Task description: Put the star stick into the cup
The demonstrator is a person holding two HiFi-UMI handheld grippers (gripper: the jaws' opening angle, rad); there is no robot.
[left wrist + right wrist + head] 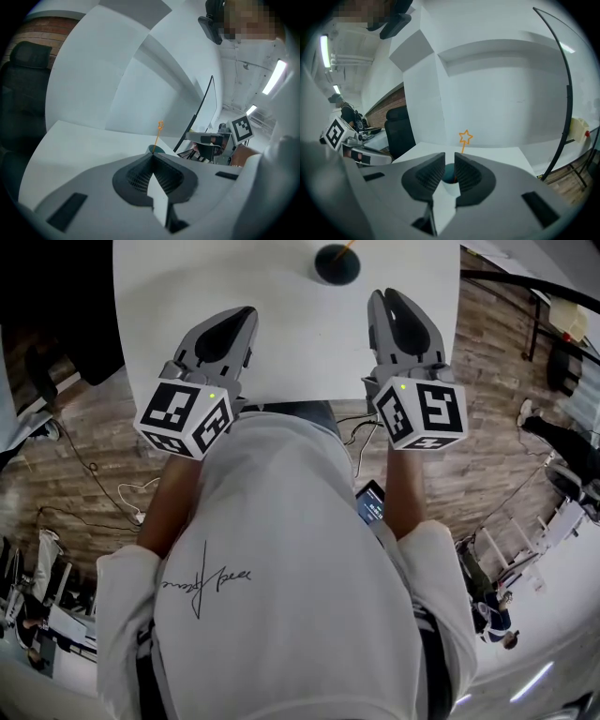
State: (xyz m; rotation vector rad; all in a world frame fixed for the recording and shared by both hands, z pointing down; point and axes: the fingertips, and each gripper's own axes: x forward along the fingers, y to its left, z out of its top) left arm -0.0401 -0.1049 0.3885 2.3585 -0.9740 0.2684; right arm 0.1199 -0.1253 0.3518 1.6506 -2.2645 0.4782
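Star stick (464, 138): thin orange rod with an outline star at one end, standing in the cup (337, 264), a dark teal vessel at the far edge of the white table (281, 324). Long axis: close to vertical, leaning a little off plumb; star end up, plain end down inside the cup. Left gripper (247, 311): over the near part of the table, jaws closed tip to tip, nothing between them. Right gripper (385, 296): also over the near part of the table, jaws parted by a narrow slot only, holding nothing; the cup shows through that slot, well beyond the tips. Bearing: the cup lies ahead of both grippers, roughly between their lines, forward and to the right of the left one, forward and slightly to the left of the right one. Nearer hand: the right, by the head view; both stand well apart from the cup. Status, as a judgement: the stick is seated in the cup, so the task looks done. Any further reach would run straight forward from the right gripper toward the upright rod above the rim.
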